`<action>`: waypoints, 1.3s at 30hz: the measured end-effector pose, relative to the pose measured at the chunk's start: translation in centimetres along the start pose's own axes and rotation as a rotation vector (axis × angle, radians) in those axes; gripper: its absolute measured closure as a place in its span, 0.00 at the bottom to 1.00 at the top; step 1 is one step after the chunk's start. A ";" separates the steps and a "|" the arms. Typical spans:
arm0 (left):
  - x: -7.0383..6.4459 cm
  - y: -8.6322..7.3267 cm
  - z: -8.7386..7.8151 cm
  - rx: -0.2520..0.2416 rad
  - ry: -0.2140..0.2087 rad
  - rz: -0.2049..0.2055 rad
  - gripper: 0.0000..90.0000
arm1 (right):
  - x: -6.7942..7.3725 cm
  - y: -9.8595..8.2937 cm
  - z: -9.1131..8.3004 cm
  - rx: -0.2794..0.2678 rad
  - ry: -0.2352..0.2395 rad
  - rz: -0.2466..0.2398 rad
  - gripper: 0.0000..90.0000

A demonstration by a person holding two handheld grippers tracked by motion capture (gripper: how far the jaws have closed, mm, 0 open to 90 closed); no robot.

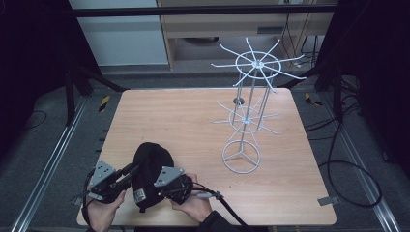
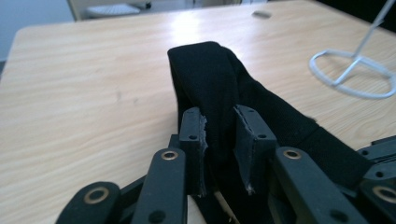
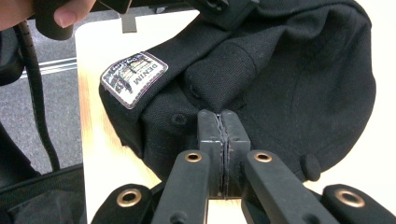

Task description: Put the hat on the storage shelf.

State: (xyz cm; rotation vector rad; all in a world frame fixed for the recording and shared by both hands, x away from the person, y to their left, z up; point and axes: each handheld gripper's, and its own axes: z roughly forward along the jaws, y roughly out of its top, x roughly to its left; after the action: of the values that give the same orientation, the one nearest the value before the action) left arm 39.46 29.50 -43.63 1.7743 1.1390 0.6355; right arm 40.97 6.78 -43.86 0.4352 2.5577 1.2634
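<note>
A black cap (image 1: 151, 169) lies on the near-left part of the wooden table (image 1: 183, 121), between the two grippers — the left gripper (image 1: 129, 170) has its jaws clamped on a raised fold of the cap's fabric, the pads pressing in from either side. The right gripper (image 3: 222, 122) has its jaws pressed together, pinching a small tuck of cloth near the cap's patch label (image 3: 134, 77). A white wire display stand (image 1: 249, 104) stands well apart, toward the table's far right.
</note>
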 end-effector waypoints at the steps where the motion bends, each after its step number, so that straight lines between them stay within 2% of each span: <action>1: 0.3 -0.1 0.0 0.006 0.006 -0.002 0.80 | 0.1 0.1 0.3 0.004 0.004 0.003 1.00; 5: 1.0 -0.5 0.3 0.026 0.042 0.009 0.78 | 0.3 0.7 1.4 0.009 -0.004 -0.002 0.99; 8: 1.3 -0.7 0.6 0.049 0.072 0.021 0.78 | 0.3 0.7 1.9 0.002 0.004 0.018 0.94; 11: 1.8 -1.0 0.9 0.067 0.086 0.011 0.77 | 0.1 0.7 1.7 -0.046 0.010 0.033 0.84; 13: 2.1 -1.1 0.9 0.069 0.094 0.001 0.77 | 0.0 0.6 1.3 -0.074 0.009 0.041 0.81; 15: 2.5 -1.3 1.0 0.076 0.111 -0.006 0.76 | -0.3 0.4 0.7 -0.085 0.013 0.052 0.79; 21: 4.0 -2.0 1.4 0.135 0.180 -0.038 0.73 | -1.6 -0.9 -1.2 -0.076 -0.022 0.074 0.74; 23: 4.4 -2.2 1.4 0.143 0.183 -0.053 0.72 | -2.2 -1.5 -2.0 -0.073 -0.033 0.091 0.73; 27: 4.9 -2.4 1.6 0.170 0.194 -0.053 0.72 | -3.1 -2.7 -3.5 -0.076 -0.052 0.114 0.71; 33: 5.3 -3.1 2.4 0.257 0.210 -0.057 0.66 | -4.1 -4.6 -5.5 -0.082 -0.089 0.148 0.66; 36: 5.5 -3.0 2.3 0.247 0.225 -0.064 0.60 | -4.5 -5.6 -6.6 -0.085 -0.108 0.162 0.63; 39: 5.5 -2.5 1.7 0.225 0.236 -0.088 0.54 | -4.8 -6.9 -7.9 -0.097 -0.131 0.181 0.62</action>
State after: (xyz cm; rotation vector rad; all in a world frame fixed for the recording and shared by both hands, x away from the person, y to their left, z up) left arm 42.12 34.17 -46.92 1.8597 1.4906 0.7004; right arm 41.59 -4.73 -44.33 0.7175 2.3805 1.3643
